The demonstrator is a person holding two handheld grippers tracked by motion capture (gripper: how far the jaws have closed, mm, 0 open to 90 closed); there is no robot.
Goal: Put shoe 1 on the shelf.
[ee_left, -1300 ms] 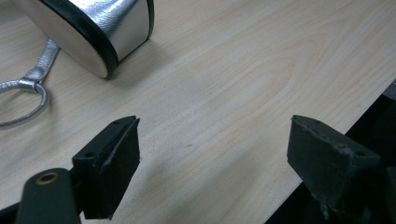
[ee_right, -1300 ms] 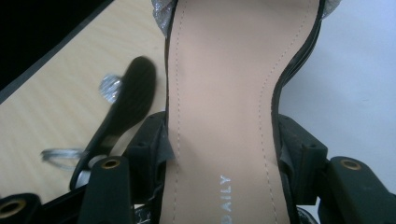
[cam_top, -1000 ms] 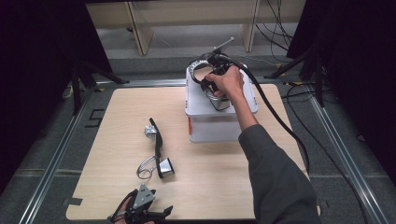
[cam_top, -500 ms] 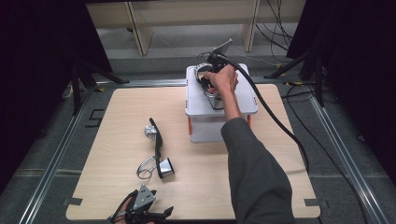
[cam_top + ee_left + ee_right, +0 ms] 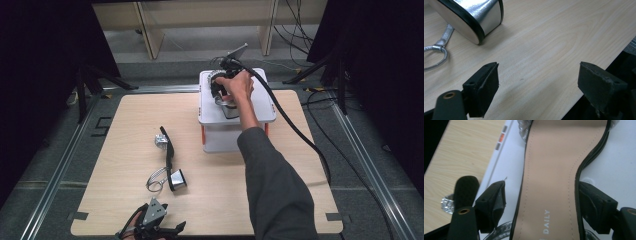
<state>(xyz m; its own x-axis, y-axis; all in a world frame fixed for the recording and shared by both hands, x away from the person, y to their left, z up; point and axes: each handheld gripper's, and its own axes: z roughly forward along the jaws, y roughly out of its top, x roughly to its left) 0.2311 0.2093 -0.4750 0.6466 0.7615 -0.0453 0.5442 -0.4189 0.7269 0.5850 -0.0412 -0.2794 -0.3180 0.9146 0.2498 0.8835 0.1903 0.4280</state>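
- Beige insole leather lies between the pads of the right tool [image 5: 541,207]: a heeled sandal [image 5: 554,170] rests on the flat lid of a white box [image 5: 265,107] at the far right of the worktop [image 5: 110,190].
- Right tool state: the jaws have just been opening. They now stand apart, one on each side of the sandal's waist. The left pad is clear of the sole edge; the right pad sits at the black edge trim, and contact there cannot be confirmed.
- Step in hand, as judged: release of the first sandal on the box lid. Placement looks complete; the shoe lies flat and is supported by the lid.
- Left tool [image 5: 539,82] state: jaws wide apart with nothing between them. It hovers low over the near edge of the worktop.
- Second sandal [image 5: 170,160]: it lies on its side on the bare worktop, left of the box and just beyond the left tool. Its silver block heel [image 5: 477,17] and a silver strap with ring [image 5: 439,50] are close ahead of the left jaws.
- Next move, as judged: lift the right tool straight off the lid without snagging the straps, then grip the second sandal at a firm part, such as the heel or the sole waist, and carry it to the box.
- Legible writing: the insole print reads "DAILY" [image 5: 546,221]; any text before it is cut off by the frame edge.
- Box labelling: small grey and orange squares [image 5: 501,137] sit at the lid edge; no text is legible on them.
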